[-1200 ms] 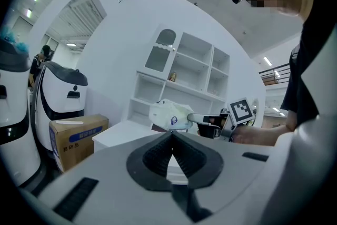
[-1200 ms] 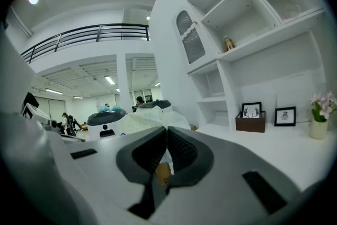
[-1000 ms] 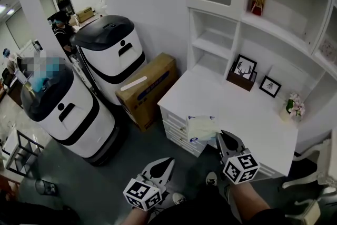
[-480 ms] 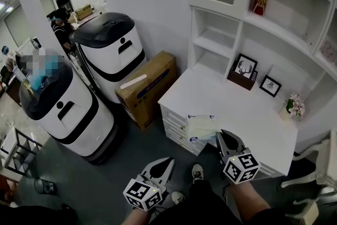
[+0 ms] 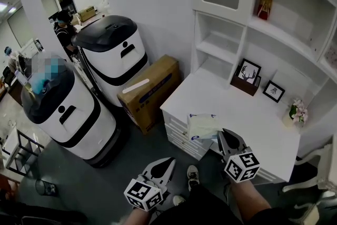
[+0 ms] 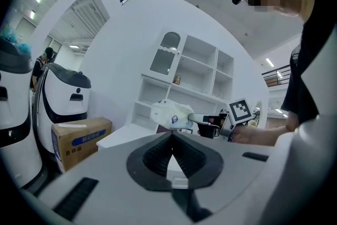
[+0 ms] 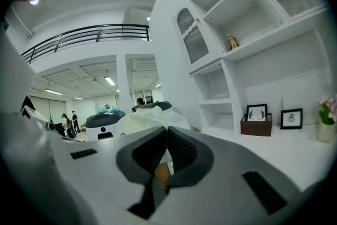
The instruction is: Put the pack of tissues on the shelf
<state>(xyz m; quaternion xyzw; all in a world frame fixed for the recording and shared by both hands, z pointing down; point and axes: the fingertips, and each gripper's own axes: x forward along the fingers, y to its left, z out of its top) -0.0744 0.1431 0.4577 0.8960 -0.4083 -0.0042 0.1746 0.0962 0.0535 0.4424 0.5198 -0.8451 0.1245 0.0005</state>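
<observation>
Pack of tissues [image 5: 202, 126]: soft, crinkled plastic wrap, pale with blue print at one end. It is held in the air at the front left corner of the surface [image 5: 258, 118], below the shelf [image 5: 224, 47].
Right tongs [image 5: 223, 137]: closed on the pack's near edge, with wrap bunched between the ribbed dark pads. They reach forward with the marker cube facing up.
Left tongs [image 5: 167, 163]: jaws pressed together at the tips with nothing between them. They are held low over the floor, near the person's shoe [image 5: 192, 174] and well apart from the pack.
Surface: smooth, flat white top with drawers under its front edge. The front and middle offer open room.
Back of surface: two dark picture frames [image 5: 248, 71] and a small pot of flowers [image 5: 296, 112].
Shelf: white, square-edged open compartments rising from the back of the surface. A red object [image 5: 265, 6] stands in an upper one.
Left of surface: a cardboard box [image 5: 150, 88] just beside it, then two rounded white-and-black machines [image 5: 113, 55].
</observation>
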